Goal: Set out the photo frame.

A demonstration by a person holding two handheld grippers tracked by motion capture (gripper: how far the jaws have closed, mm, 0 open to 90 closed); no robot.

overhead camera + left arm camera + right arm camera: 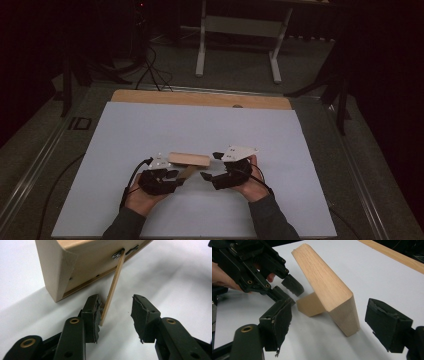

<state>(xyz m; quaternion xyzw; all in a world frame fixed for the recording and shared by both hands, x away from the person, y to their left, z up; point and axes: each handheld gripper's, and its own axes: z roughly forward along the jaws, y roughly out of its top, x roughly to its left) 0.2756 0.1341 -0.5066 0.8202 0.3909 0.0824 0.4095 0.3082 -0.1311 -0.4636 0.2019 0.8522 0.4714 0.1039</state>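
A light wooden picture frame [189, 159] stood propped on the white sheet [150, 130] that covered the table, near the person's edge, leaning back on a thin flat wooden easel leg [113, 288] hinged to its back by a small dark metal bracket [118, 254]. In the left gripper view the frame's pale back panel [97, 257] faced the camera, with the leg slanting down from the bracket toward the sheet.

The left gripper [115, 312] sat at the frame's rear, its jaws about half apart. The leg's lower end rested against the inner face of one pad [95, 315]; the other pad stood clear of it, so nothing was pinched.

The right gripper [332, 326] was at the frame's near end, jaws wide, one on each side of the rounded wooden edge [329, 292] and touching neither face. In that view the left gripper appeared behind the frame, a hand [222, 277] wrapped round it.

From above, both hands [250, 182] flanked the frame, close together. A bare strip of wooden tabletop [200, 99] showed beyond the sheet's far edge.
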